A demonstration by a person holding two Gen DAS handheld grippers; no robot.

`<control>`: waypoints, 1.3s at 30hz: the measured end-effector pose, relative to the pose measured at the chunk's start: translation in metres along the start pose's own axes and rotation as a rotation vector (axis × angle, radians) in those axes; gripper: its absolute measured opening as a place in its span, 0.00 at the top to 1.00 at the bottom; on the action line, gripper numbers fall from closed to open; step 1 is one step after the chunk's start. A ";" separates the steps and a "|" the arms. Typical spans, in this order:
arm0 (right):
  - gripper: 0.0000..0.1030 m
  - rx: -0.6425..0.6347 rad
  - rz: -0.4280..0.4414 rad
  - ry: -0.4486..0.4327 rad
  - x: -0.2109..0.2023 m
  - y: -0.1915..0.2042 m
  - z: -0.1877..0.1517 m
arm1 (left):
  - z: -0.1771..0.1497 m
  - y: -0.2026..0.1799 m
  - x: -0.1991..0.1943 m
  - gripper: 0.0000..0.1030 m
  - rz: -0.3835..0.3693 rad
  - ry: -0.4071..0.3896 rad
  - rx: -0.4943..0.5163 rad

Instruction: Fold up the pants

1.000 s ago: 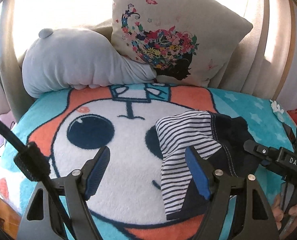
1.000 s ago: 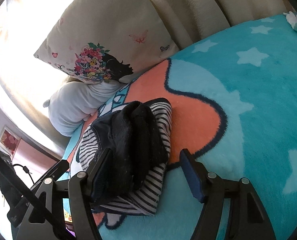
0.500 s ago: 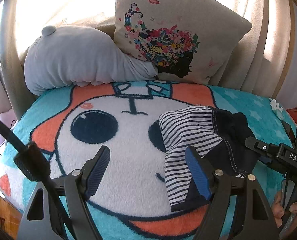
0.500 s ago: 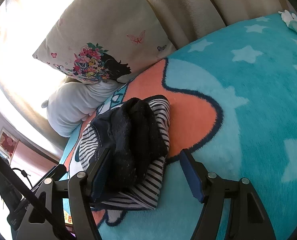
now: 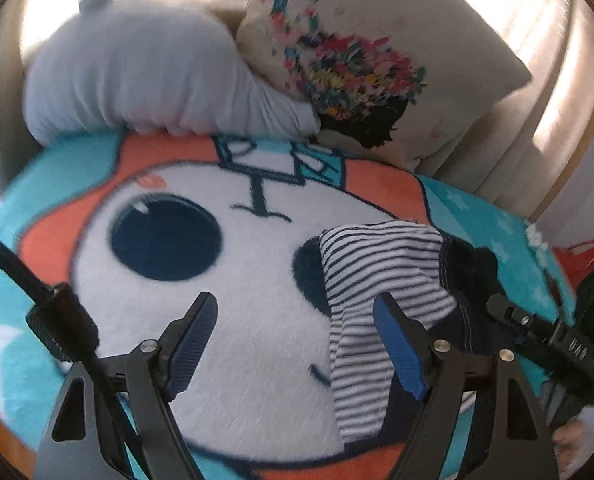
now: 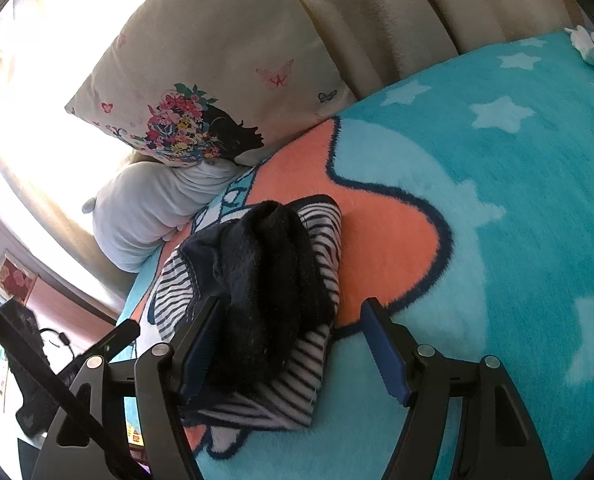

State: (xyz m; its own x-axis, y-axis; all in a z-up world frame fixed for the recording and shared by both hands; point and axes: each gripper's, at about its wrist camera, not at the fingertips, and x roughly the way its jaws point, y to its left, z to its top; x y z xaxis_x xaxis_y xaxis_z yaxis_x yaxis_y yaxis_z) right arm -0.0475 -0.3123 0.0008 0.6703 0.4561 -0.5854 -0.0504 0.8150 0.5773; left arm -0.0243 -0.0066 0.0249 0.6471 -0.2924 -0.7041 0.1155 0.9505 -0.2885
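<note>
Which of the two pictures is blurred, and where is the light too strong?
Left wrist view: motion blur, the flower pillow print is smeared, curtain glowing with backlight. Right wrist view: sharp, the striped pants clear, but the upper left window area is washed out white; fisheye bending in both.

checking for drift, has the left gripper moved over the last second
Yes. In the left wrist view the floral pillow and grey plush pillow have slid up the frame and the now picture is blurred, so the open left gripper is tilting downward or pulling back.
</note>
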 end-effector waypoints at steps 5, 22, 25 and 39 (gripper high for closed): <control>0.28 -0.008 0.021 0.041 0.018 0.002 0.013 | 0.014 0.007 0.042 0.23 -0.172 0.145 -0.094; 0.66 -0.030 0.149 0.085 0.033 0.028 0.036 | 0.039 -0.020 0.044 0.65 -0.390 0.178 -0.082; 0.66 -0.053 0.186 0.081 0.039 0.047 0.050 | 0.061 -0.011 0.034 0.65 -0.349 0.139 -0.079; 0.53 -0.128 0.025 0.148 0.118 0.074 0.075 | 0.086 0.046 0.040 0.64 -0.181 0.132 -0.159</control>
State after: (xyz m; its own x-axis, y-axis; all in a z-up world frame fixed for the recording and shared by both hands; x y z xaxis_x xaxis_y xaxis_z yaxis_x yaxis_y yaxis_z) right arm 0.0839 -0.2252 0.0169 0.5518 0.5163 -0.6550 -0.1658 0.8376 0.5206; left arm 0.0717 0.0342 0.0389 0.5221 -0.4769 -0.7071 0.0938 0.8561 -0.5082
